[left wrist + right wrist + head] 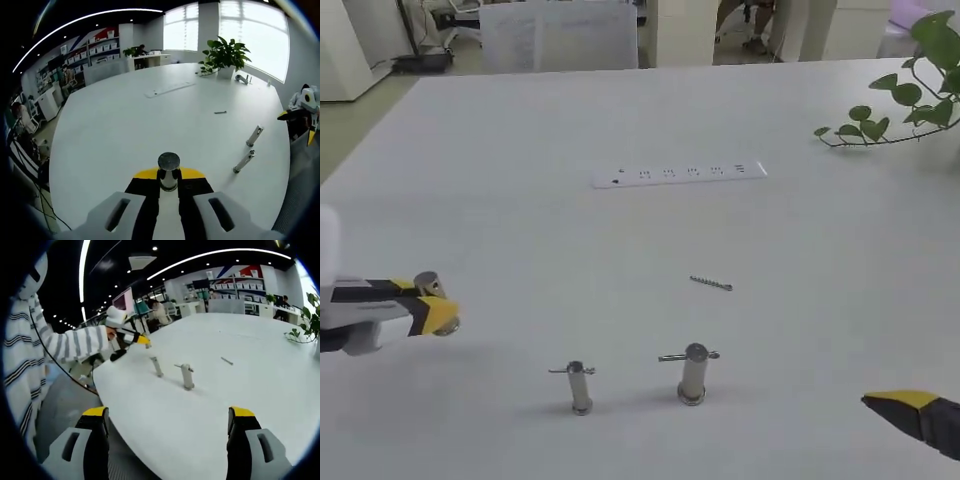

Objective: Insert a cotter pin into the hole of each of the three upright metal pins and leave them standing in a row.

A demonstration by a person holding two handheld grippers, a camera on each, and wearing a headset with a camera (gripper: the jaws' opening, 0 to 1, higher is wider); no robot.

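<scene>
Left side: the left gripper [438,316] sits at the left edge of the head view, above the worktop [800,240]. In the left gripper view its jaws are closed on the shaft of the third metal pin [169,162], whose round head rises just beyond the yellow tips. It cannot be told whether this pin carries a cotter pin. A striped sleeve [70,345] leads to this gripper in the right gripper view.

Centre: two metal pins stand upright on the worktop side by side, near each other and well apart from the held pin. These are the left standing pin [580,386] and the right standing pin [693,376]. Each carries a fitted cotter pin [670,357] crosswise near its top. Beyond the right standing pin, the loose cotter pin [710,284] lies flat on the worktop, touching nothing. Farther back lies a white power strip [680,174].

Right side: the right gripper [918,412] enters at the lower right corner, near the worktop edge and apart from the standing pins. In the right gripper view its jaws stand wide apart with nothing between them. A plant [910,90] trails across the far right corner.
</scene>
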